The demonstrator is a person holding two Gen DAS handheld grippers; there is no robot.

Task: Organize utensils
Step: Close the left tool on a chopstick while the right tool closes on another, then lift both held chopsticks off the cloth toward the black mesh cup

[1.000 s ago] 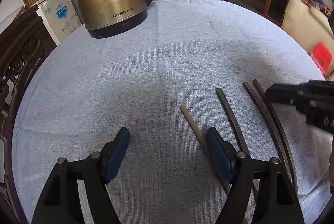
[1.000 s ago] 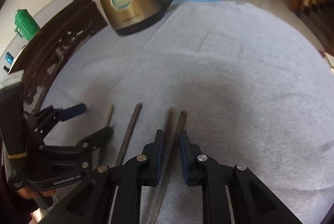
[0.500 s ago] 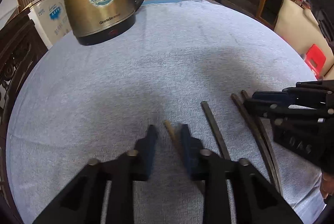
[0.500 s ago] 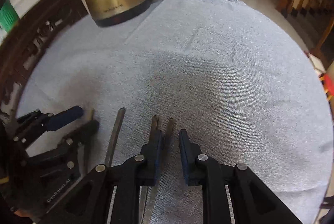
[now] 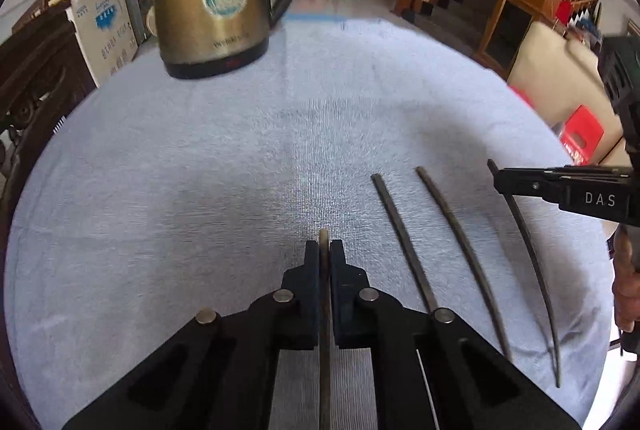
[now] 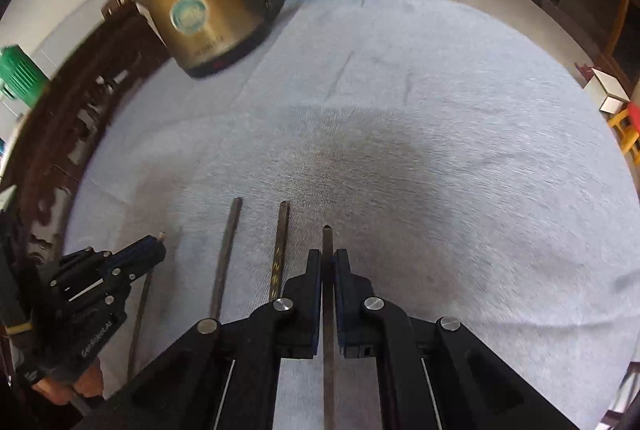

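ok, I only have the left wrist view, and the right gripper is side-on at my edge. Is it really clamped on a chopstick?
Observer: Yes. Head-on in the right wrist view, the right gripper is shut on a dark chopstick, with the tip poking past the fingertips.
Operator: Anything on its far side?
Observer: Only the cloth shows there.
Operator: Any markings on the loose sticks?
Observer: The nearer loose chopstick carries gold lettering.
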